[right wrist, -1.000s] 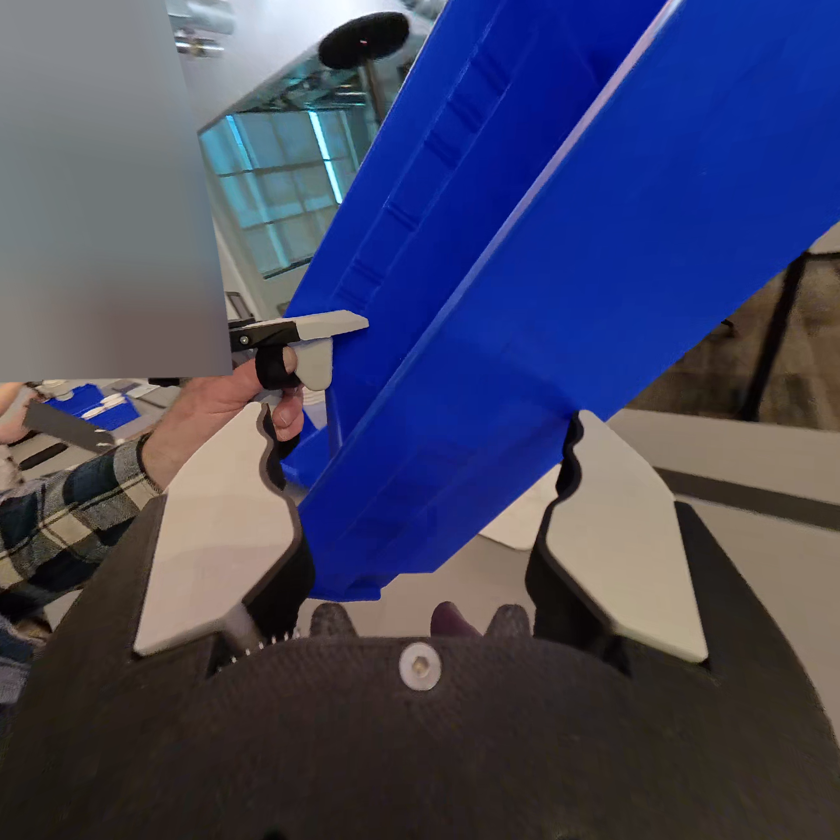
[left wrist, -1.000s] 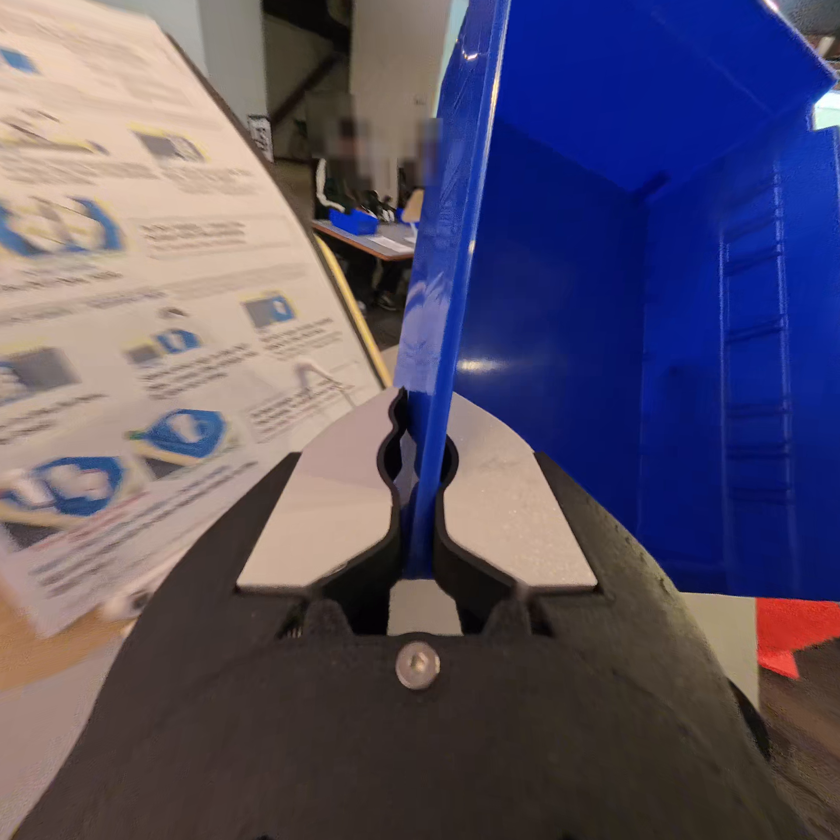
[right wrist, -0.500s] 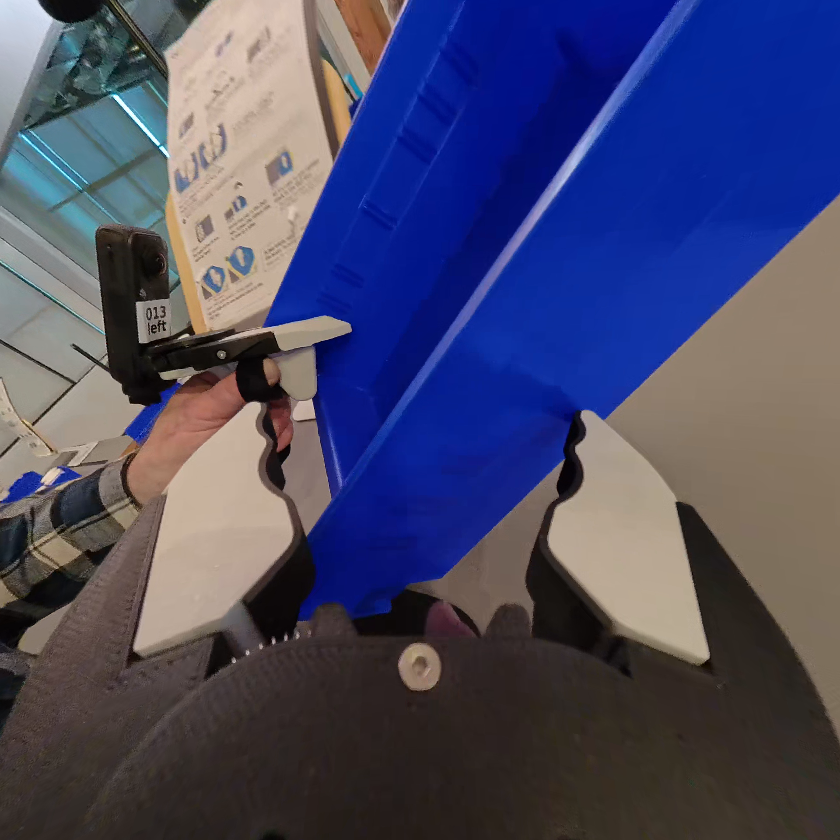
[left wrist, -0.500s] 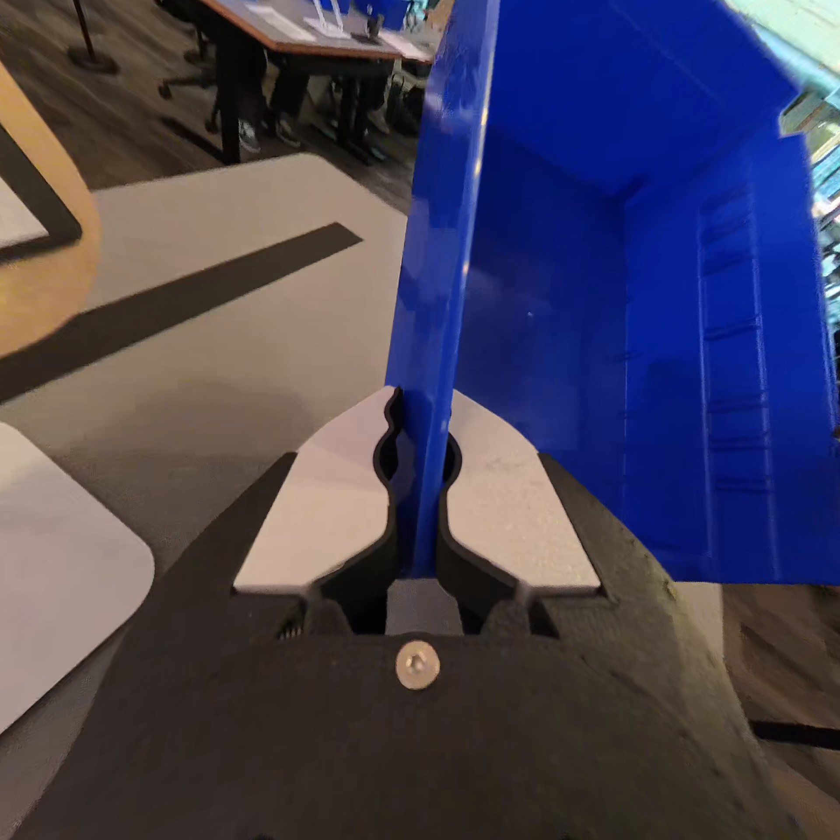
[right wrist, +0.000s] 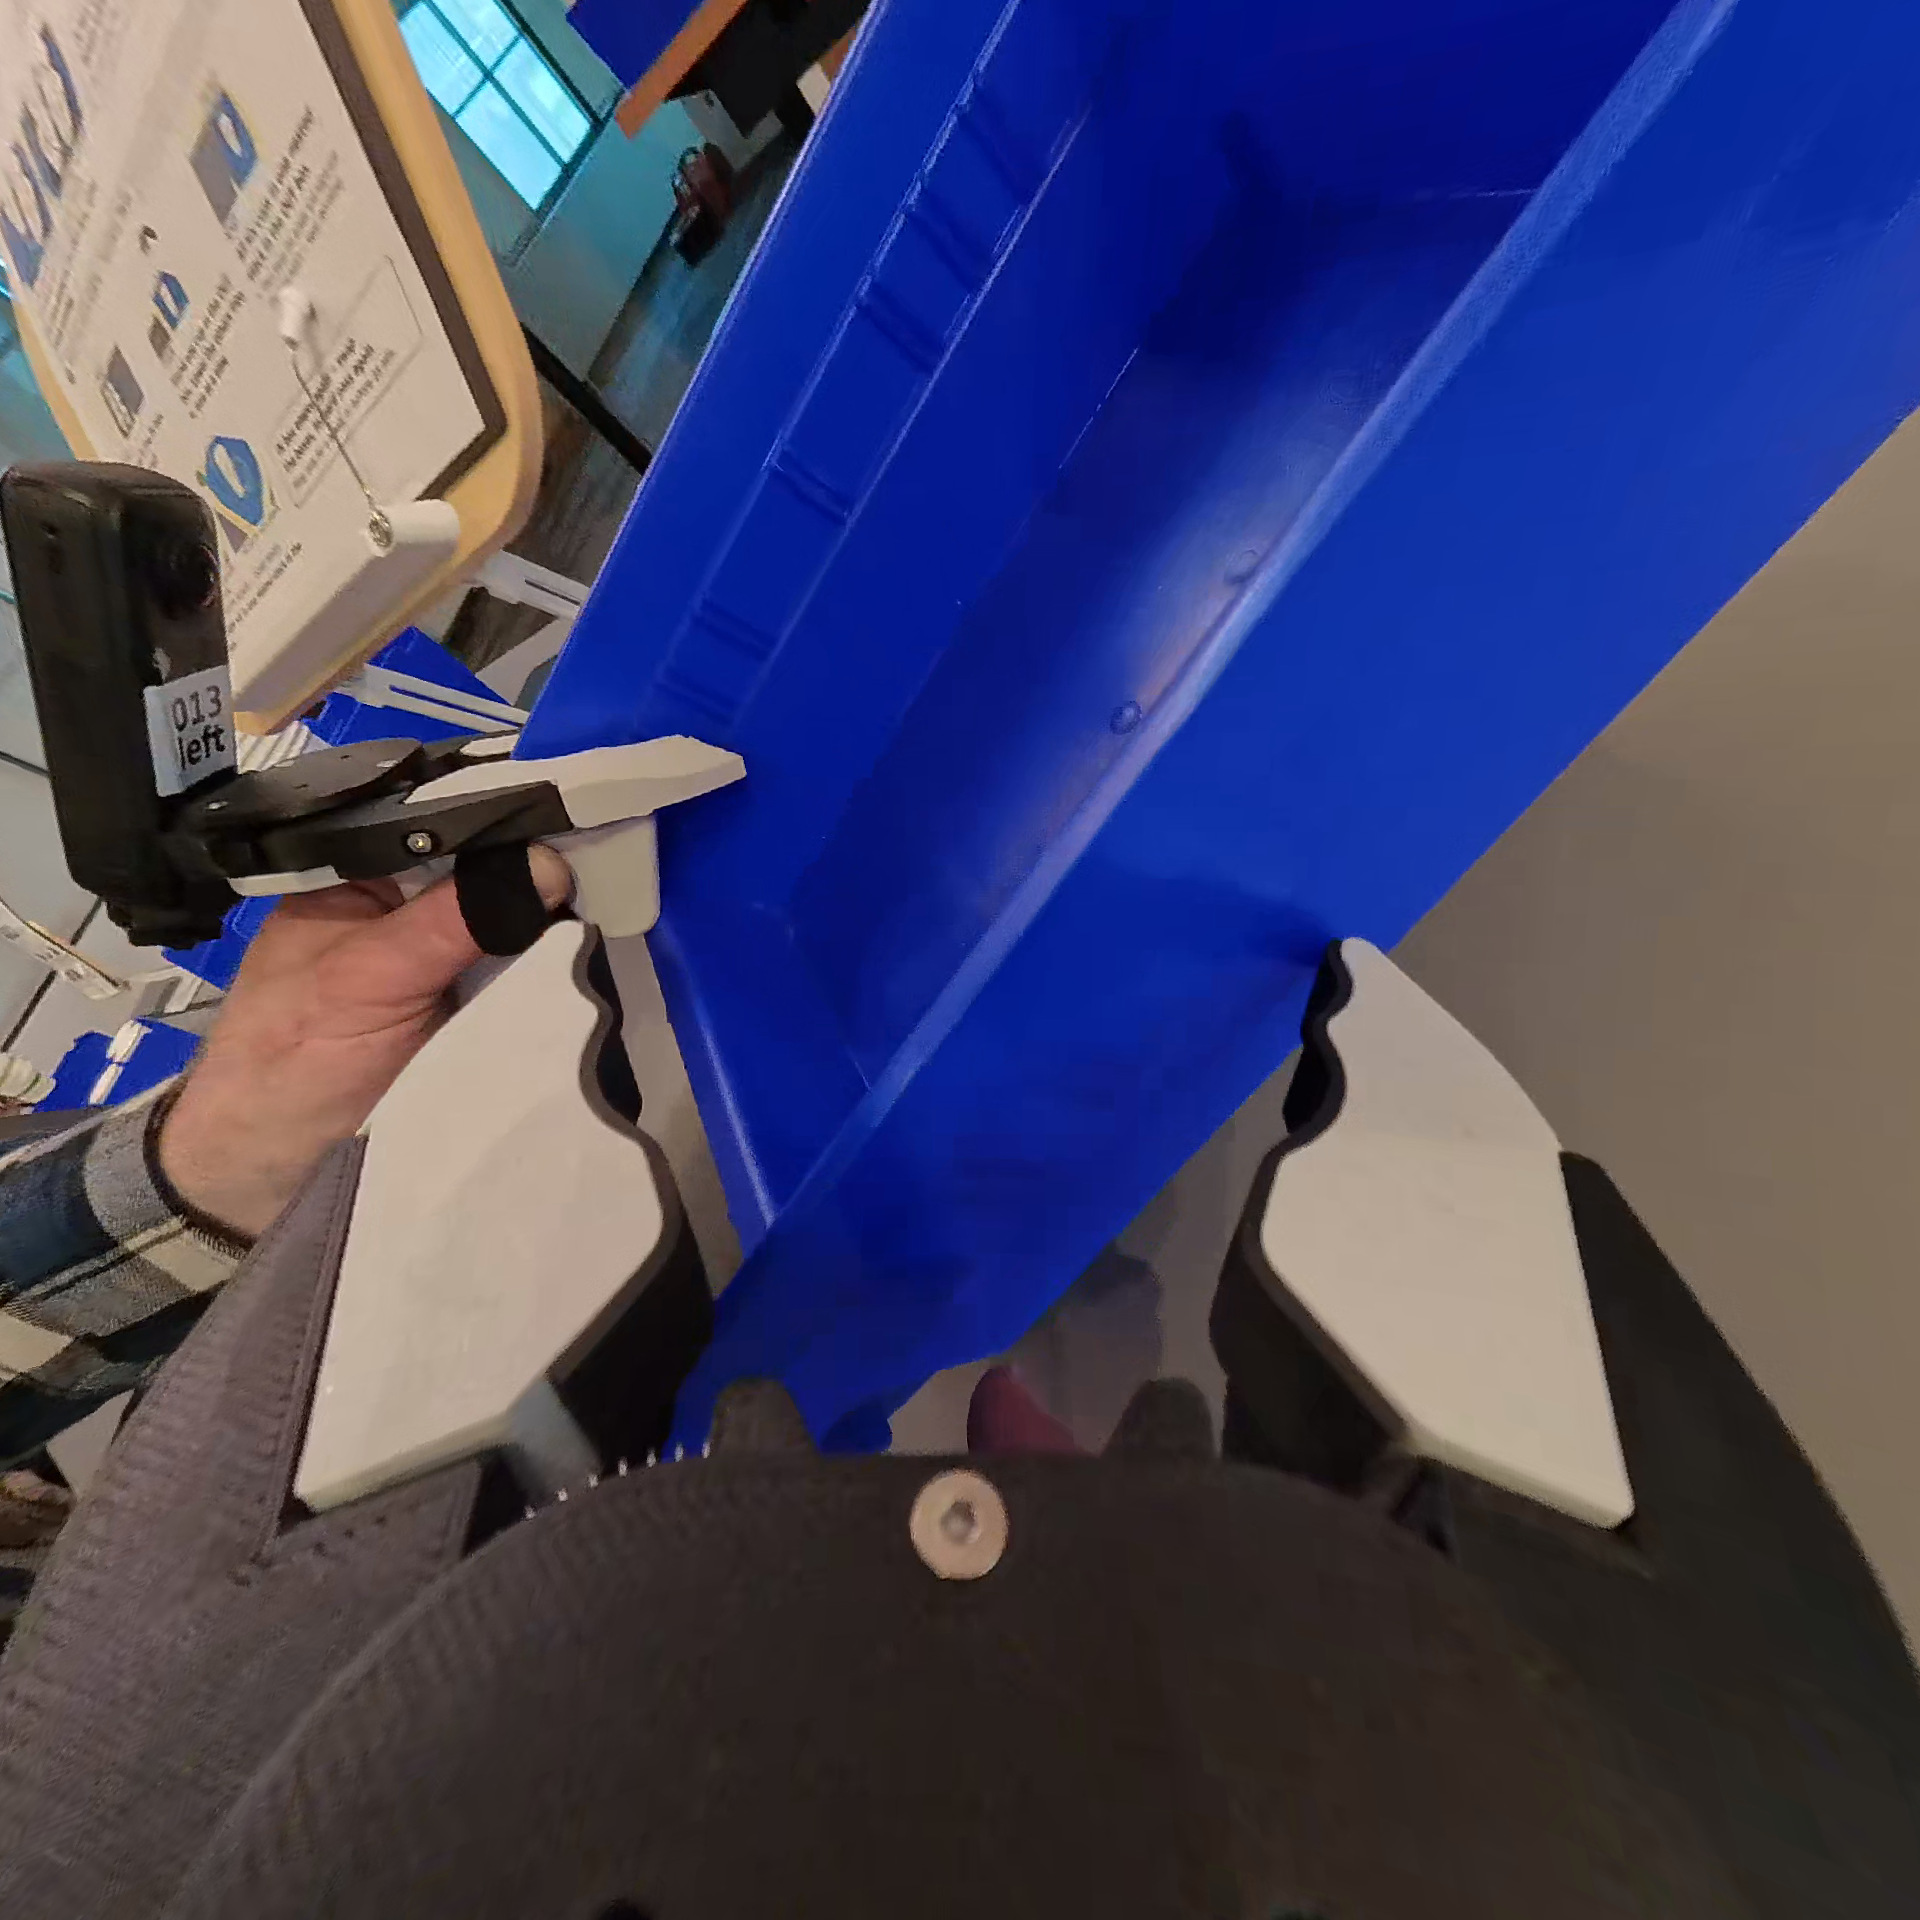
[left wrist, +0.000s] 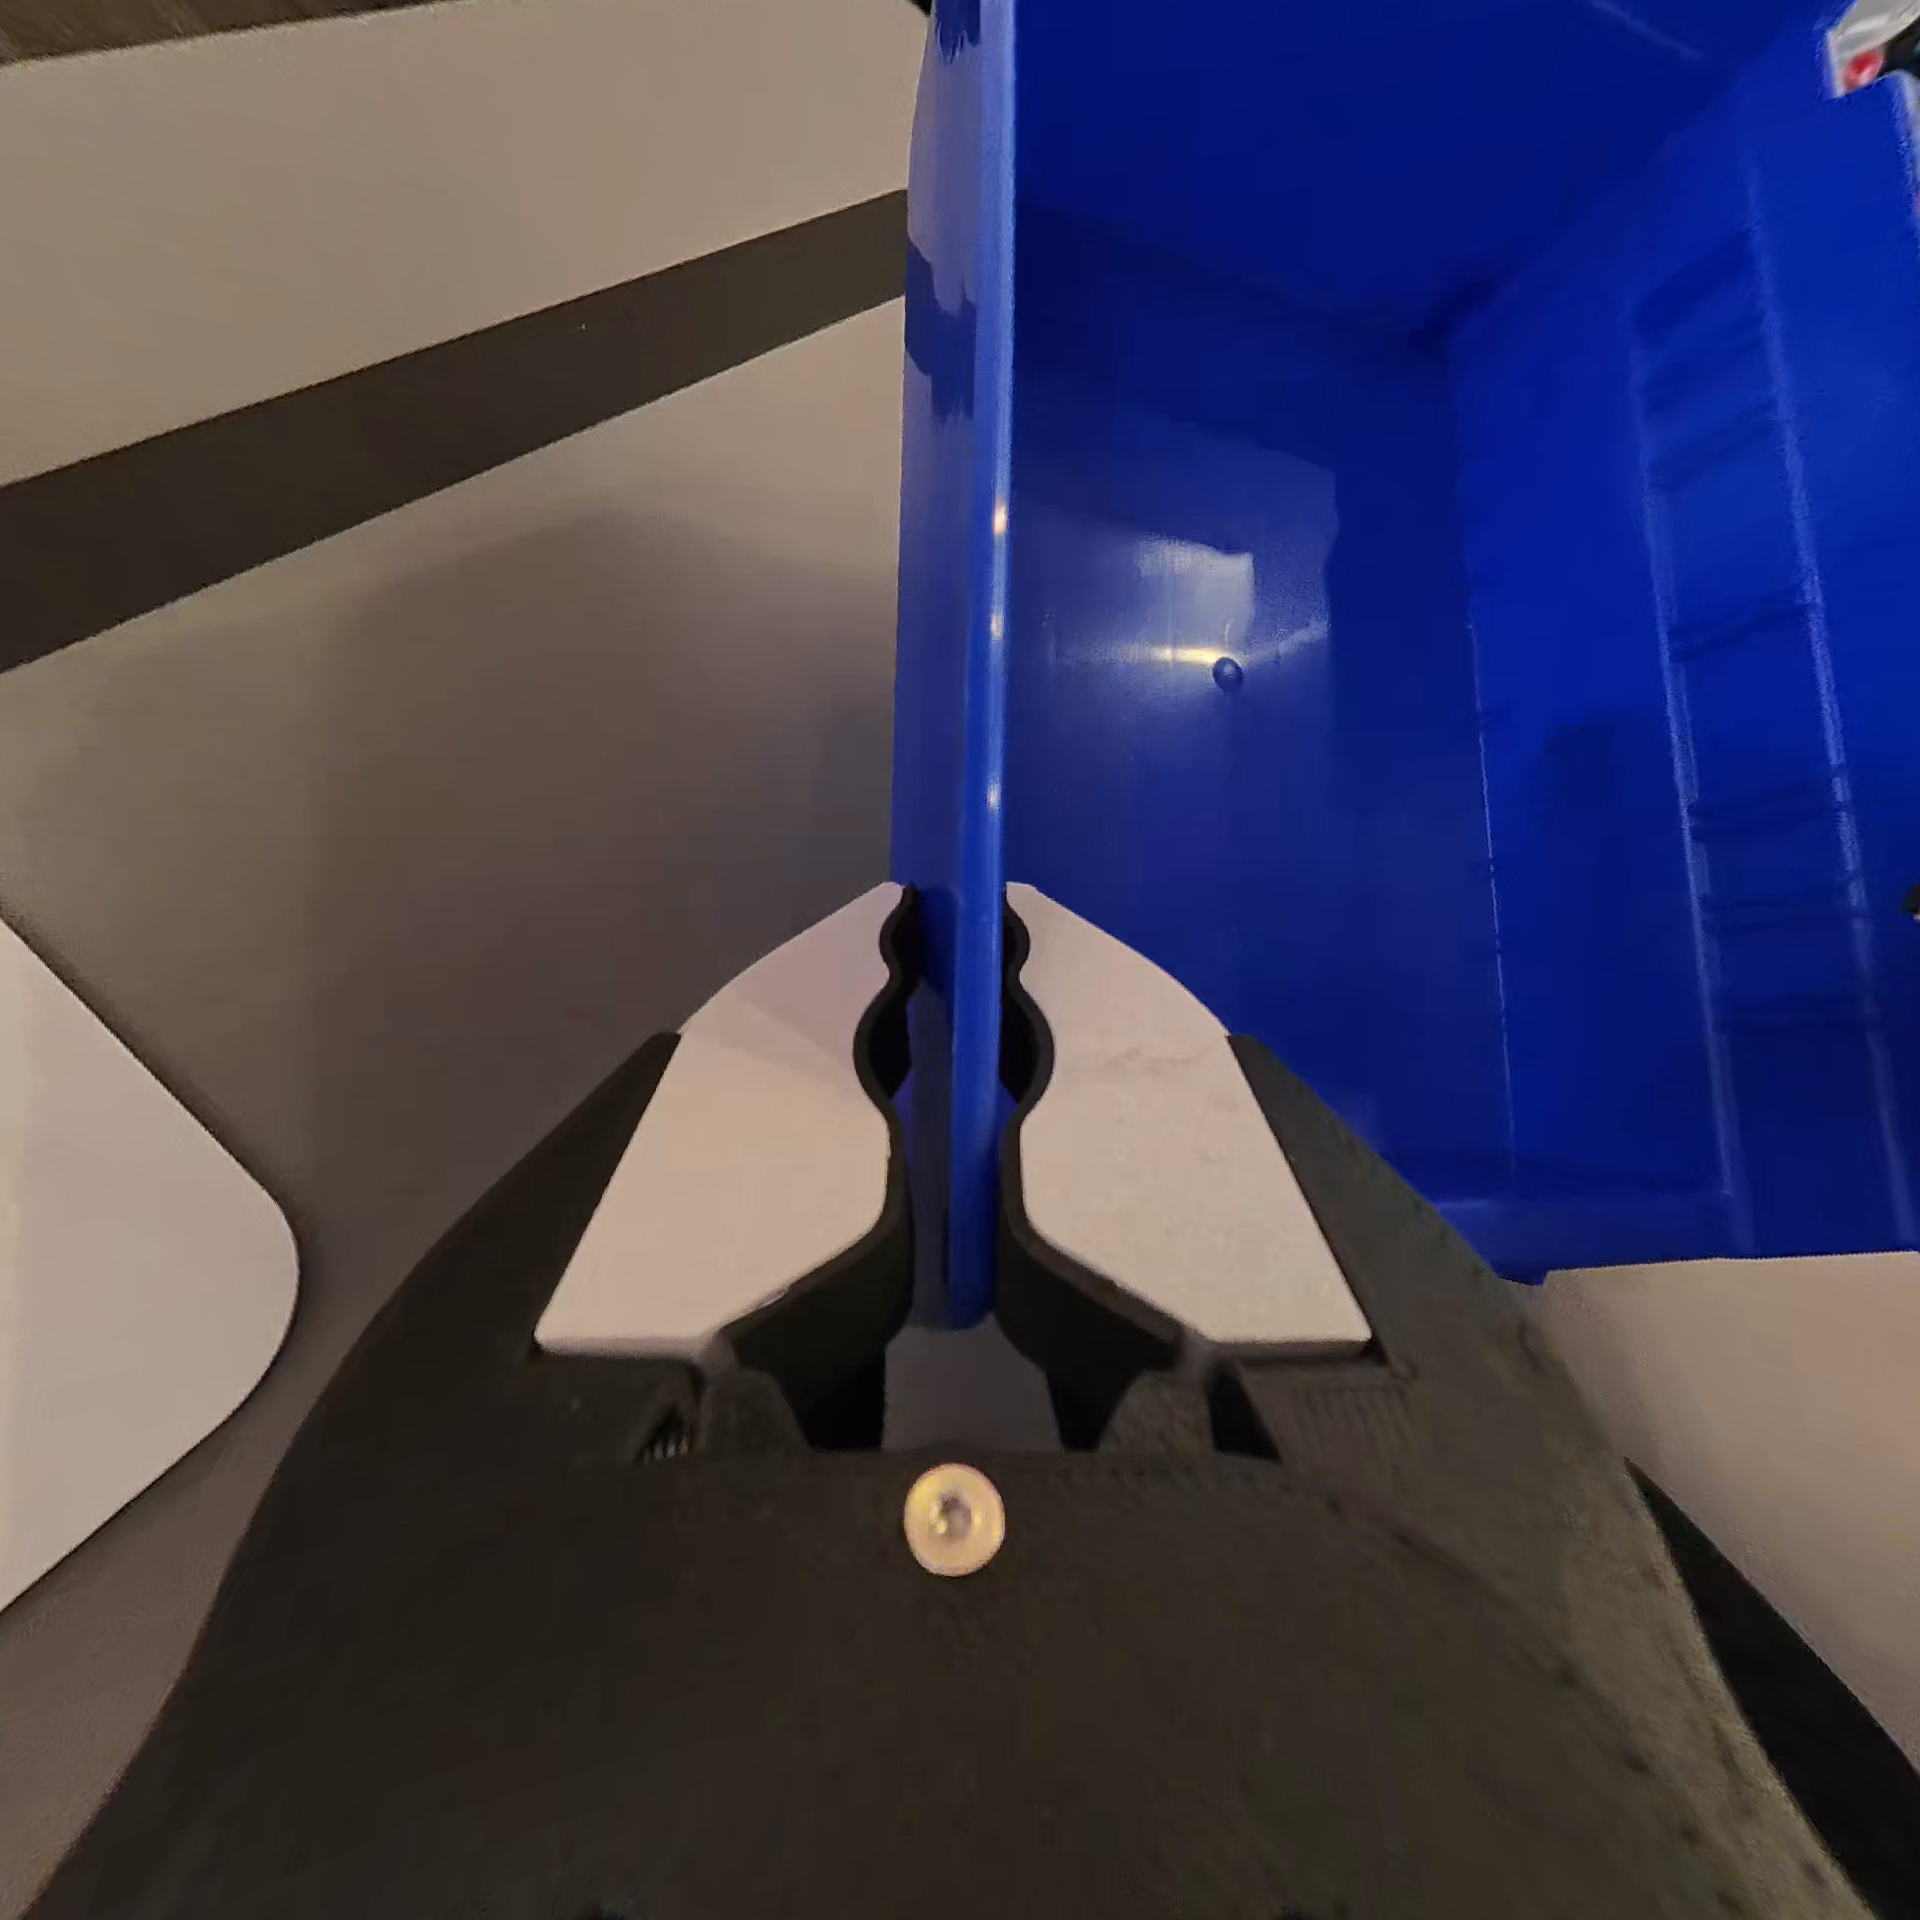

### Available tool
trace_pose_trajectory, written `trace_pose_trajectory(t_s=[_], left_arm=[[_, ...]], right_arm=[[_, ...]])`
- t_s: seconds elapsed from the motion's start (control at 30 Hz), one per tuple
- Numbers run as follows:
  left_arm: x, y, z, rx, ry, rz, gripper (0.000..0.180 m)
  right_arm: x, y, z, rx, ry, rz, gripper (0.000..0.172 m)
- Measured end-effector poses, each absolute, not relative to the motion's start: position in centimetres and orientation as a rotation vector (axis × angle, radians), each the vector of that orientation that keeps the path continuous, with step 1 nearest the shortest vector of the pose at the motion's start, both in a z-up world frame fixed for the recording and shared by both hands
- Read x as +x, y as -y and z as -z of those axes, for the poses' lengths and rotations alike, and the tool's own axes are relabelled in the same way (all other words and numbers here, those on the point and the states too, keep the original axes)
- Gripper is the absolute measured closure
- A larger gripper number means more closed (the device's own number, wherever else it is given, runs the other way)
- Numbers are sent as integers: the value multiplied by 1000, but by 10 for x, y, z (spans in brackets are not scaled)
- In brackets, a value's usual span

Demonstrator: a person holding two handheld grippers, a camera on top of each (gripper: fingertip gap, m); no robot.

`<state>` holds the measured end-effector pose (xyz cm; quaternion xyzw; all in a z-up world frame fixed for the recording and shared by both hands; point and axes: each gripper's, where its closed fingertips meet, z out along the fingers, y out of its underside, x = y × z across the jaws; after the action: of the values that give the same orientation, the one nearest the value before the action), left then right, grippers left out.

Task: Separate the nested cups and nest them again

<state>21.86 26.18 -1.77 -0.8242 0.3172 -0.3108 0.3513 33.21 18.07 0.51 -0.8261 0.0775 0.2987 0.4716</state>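
No cups show; the object here is a blue plastic bin [left wrist: 1247, 727], held in the air and tilted, its open inside facing the left wrist view. My left gripper [left wrist: 961, 904] is shut on the bin's thin side wall, with both pads pressed on it. The right wrist view shows that gripper [right wrist: 686, 831] clamped on the bin's wall [right wrist: 1143, 520]. My right gripper [right wrist: 966, 945] is wide open around the bin's lower corner. Its left finger [right wrist: 499, 1143] stands apart from the bin, and its right fingertip [right wrist: 1392, 1091] lies at the bin's edge without clamping it.
A grey table top [left wrist: 416, 779] with a dark stripe [left wrist: 416, 416] and a white mat [left wrist: 104, 1299] lies below. A wood-framed poster board [right wrist: 312, 260] stands at the left. A person's hand [right wrist: 312, 1008] holds the left gripper. More blue bins [right wrist: 416, 686] sit behind it.
My left gripper has swung the bin round, still clamped on its wall; the poster has left its view and the table shows instead. My right gripper has stayed wide open around the corner.
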Motion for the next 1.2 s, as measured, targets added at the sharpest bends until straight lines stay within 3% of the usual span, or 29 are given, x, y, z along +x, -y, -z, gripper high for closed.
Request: trace_pose_trajectory(t_s=[0.3, 0.6, 0.9, 1.03, 1.2], left_arm=[[220, -259, 44, -2210, -828, 824, 163], [223, -254, 48, -2244, -812, 959, 145], [205, -248, 36, -2224, -805, 1033, 148], [204, -241, 44, -2254, -840, 1027, 154], [211, -230, 45, -2270, -868, 1024, 149]], right_arm=[[336, -192, 18, -2101, -207, -742, 45], [335, -197, 42, -2223, -169, -772, 45], [328, -149, 42, -2317, -108, -464, 70], [320, -142, 44, -2303, -120, -447, 111], [345, -148, 45, -2356, -77, -342, 127]])
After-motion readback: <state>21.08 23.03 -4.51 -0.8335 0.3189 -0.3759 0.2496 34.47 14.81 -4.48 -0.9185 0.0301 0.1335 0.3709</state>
